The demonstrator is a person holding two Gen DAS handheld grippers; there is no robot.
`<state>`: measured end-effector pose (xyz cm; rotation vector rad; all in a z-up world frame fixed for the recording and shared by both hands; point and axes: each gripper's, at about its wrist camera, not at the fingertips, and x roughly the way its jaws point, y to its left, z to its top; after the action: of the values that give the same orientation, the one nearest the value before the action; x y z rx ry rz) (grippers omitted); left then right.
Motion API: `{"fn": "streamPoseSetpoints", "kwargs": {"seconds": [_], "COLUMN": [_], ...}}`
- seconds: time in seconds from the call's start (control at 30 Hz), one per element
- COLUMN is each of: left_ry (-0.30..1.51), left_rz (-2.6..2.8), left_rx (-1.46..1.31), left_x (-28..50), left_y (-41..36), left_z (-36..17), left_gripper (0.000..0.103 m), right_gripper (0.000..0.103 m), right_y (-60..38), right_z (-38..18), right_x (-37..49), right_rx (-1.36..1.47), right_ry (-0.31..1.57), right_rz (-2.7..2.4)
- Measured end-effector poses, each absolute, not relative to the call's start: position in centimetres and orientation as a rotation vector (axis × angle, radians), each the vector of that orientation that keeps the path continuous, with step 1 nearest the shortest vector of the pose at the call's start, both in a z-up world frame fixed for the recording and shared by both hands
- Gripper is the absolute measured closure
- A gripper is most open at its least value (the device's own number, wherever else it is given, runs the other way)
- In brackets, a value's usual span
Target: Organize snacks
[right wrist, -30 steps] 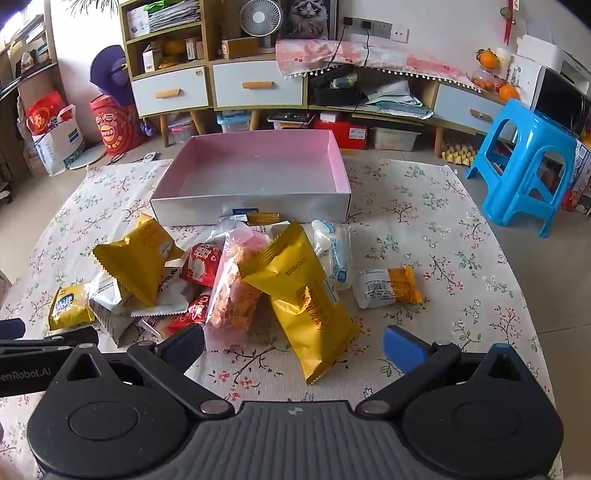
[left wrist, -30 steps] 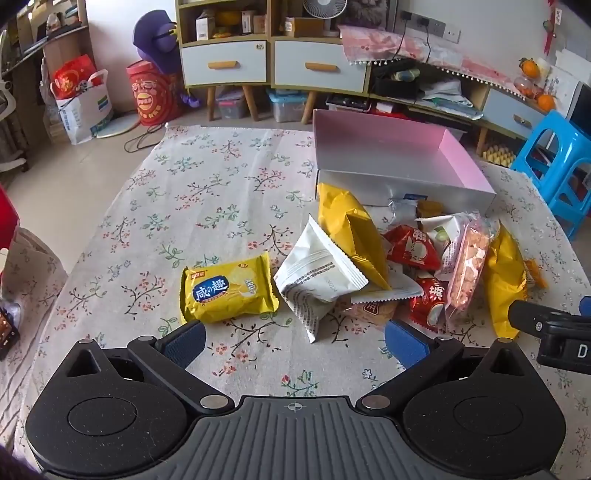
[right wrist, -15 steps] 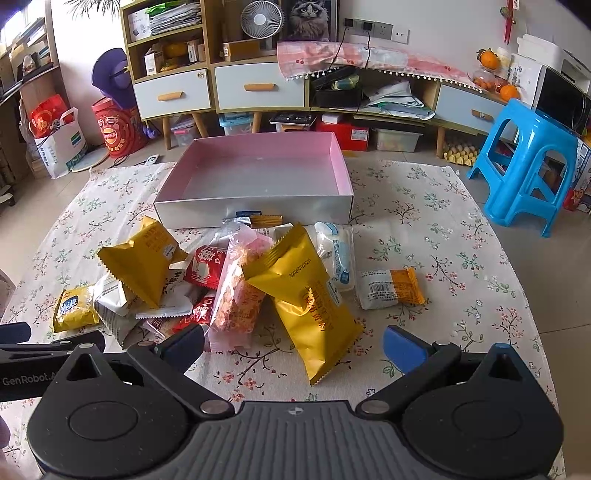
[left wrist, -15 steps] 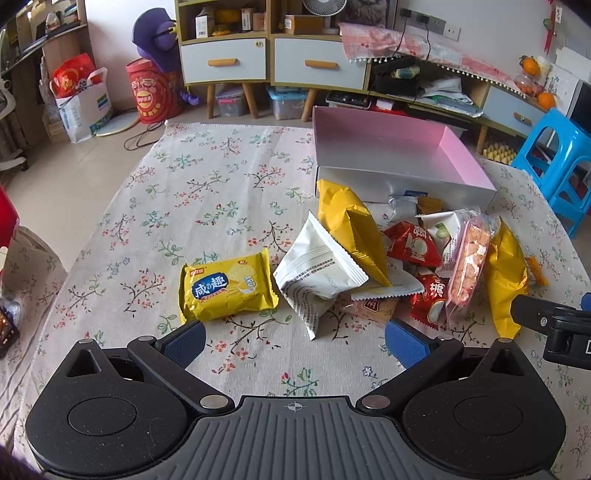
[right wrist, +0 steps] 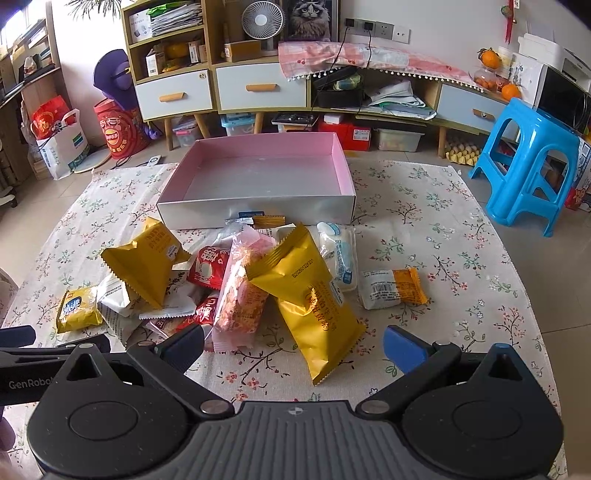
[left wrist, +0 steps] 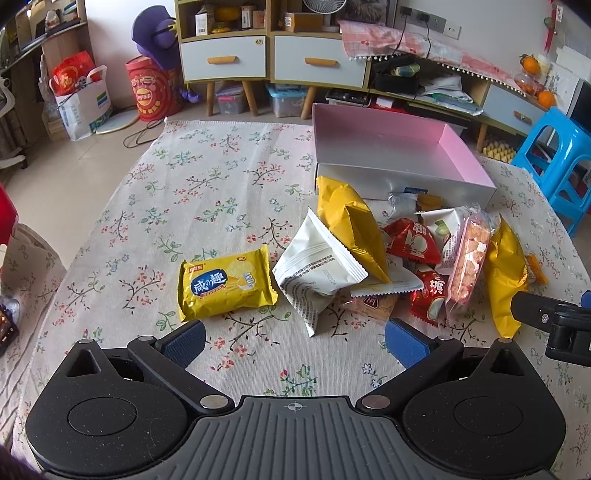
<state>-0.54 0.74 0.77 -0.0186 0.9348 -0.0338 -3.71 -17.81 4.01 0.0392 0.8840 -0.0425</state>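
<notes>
I find the worktop (right wrist: pixel 424 206) carrying the pink box (right wrist: pixel 258 206), holding nothing I can see. The snack pile (right wrist: pixel 236 280) lies just before the box. Left tongs (left wrist: pixel 293 338) and right tongs (right wrist: pixel 293 349) gape, unloaded. Sorting unstarted, I judge; the next move calls for gripping a packet.

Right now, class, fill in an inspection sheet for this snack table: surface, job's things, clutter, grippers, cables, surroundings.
Surface: table under a floral cloth.
Job's things: pink box with no snacks inside; snacks heaped before it; yellow packet lies apart at the heap's left; orange-ended packet apart at its right.
Clutter: nothing seen beyond the snacks.
Grippers: left gripper open, holding nothing; right gripper open, holding nothing.
Cables: two leads drop from wall sockets; one cord on the floor.
Surroundings: drawers, fan, blue stool.
</notes>
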Motion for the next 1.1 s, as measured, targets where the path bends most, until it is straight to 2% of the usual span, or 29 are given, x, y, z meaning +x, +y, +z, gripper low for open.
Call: {"fn": "streamPoseSetpoints", "kwargs": {"seconds": [1.1], "left_ry": [0.942], "left_rz": [-0.035], "left_rx": [-0.012], "left_x": [-0.7], "left_y": [0.74], "left_z": [0.58], "left_gripper": [0.0], "right_gripper": [0.009], "right_y": [-17.97], "right_z": [4.02], "right_x": [-3.8], "right_rx": [0.046], "right_ry": [0.878], "right_rz": [-0.042]}}
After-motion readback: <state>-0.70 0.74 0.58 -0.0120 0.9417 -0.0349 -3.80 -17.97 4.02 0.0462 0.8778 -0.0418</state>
